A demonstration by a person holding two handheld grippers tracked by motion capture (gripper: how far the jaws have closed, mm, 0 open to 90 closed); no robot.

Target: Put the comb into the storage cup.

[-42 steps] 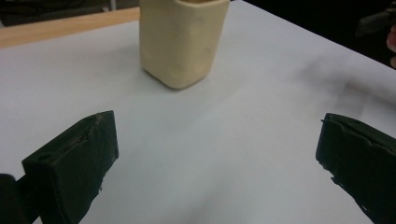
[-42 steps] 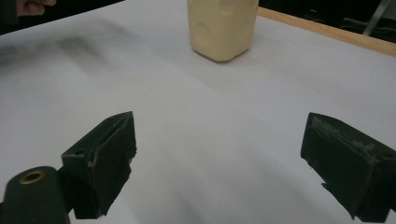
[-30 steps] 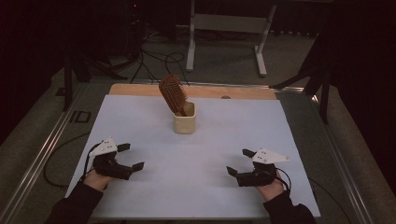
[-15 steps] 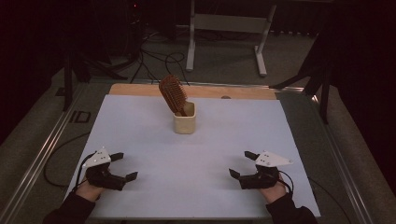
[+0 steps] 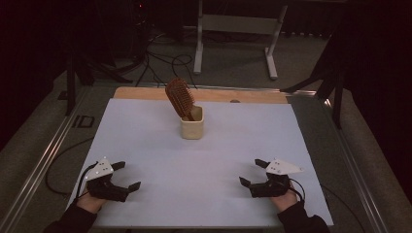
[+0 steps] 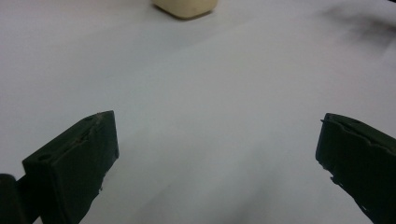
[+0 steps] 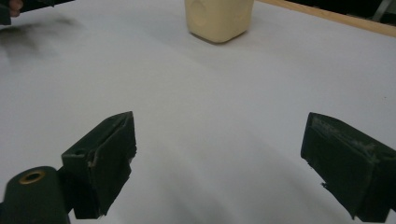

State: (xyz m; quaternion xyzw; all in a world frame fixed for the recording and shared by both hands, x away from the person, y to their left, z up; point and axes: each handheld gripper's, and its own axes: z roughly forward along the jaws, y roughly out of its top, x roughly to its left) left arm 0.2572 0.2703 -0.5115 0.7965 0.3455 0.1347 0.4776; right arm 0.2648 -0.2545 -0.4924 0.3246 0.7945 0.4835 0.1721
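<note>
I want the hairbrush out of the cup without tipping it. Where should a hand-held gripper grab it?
Grip the hairbrush by the edges of its head, from above. The handle sits inside the cream cup; the bristled head leans up and left, clear of the rim.

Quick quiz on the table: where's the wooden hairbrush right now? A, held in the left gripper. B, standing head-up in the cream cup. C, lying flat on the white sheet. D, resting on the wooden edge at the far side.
B: the hairbrush stands tilted, bristle head up, with its handle down in the cream cup, far from both open grippers.
</note>
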